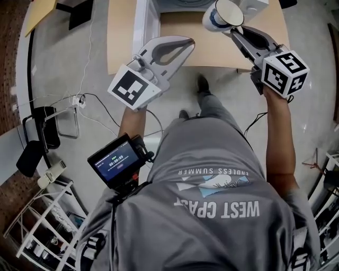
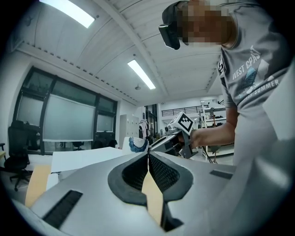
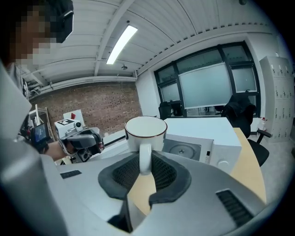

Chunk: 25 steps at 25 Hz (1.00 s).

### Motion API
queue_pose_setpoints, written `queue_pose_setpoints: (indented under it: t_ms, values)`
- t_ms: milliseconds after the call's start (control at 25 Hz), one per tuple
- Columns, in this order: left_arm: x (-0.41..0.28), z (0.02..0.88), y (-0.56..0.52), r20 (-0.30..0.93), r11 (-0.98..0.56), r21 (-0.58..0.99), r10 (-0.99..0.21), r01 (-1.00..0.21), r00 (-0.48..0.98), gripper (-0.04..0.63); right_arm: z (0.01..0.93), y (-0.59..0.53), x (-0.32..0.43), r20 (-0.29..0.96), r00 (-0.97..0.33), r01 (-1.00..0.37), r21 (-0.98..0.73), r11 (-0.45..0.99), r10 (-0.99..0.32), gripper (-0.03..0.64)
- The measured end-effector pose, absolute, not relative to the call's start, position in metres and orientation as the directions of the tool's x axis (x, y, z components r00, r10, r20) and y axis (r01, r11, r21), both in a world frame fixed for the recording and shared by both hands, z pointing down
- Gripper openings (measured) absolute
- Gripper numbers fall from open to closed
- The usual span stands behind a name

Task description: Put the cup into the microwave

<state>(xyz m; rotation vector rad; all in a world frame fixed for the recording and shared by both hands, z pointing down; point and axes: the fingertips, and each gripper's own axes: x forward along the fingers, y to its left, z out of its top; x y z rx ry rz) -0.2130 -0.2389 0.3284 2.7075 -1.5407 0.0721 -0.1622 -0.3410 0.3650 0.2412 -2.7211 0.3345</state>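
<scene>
A white cup [image 1: 222, 15] with a blue pattern and a thin dark rim hangs above the tan table [image 1: 212, 53]. My right gripper [image 1: 233, 29] is shut on its handle. In the right gripper view the cup [image 3: 145, 131] stands upright between the pads, just in front of the white microwave [image 3: 203, 147]. The microwave's turntable shows inside. My left gripper [image 1: 190, 41] is shut and empty, and it hovers over the table's front edge to the left of the cup. From the left gripper view the cup [image 2: 137, 144] and the right gripper [image 2: 182, 131] are beyond my closed tips [image 2: 148, 156].
The microwave's white door [image 1: 145, 24] stands open at the table's left. The person's legs and feet [image 1: 204, 84] are right at the table edge. Cables [image 1: 90, 98] and a black chair [image 1: 39, 132] lie on the floor to the left.
</scene>
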Motion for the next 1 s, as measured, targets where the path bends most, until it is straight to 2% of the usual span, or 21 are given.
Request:
queue_pose_setpoints:
  t_ms: [520,720,1000]
  values:
    - [-0.243,0.334,-0.237,0.081,-0.414,0.078,-0.904,-0.907,0.419,0.023,0.432,-0.379,-0.224,0.514,-0.856,-0.186,-0.204,0.961,-0.057,0.072]
    - [-0.242,0.321,-0.237,0.042,-0.414,0.123,-0.906,-0.902,0.421,0.023,0.466,-0.396,-0.241,0.566,-0.823,-0.193,-0.185,0.964,-0.056,0.072]
    - [-0.24,0.329,-0.239,0.058,-0.421,0.152,-0.9,-0.894,0.433,0.023,0.507,-0.409,-0.263,0.611,-0.788,-0.204,-0.144,0.968,-0.075,0.072]
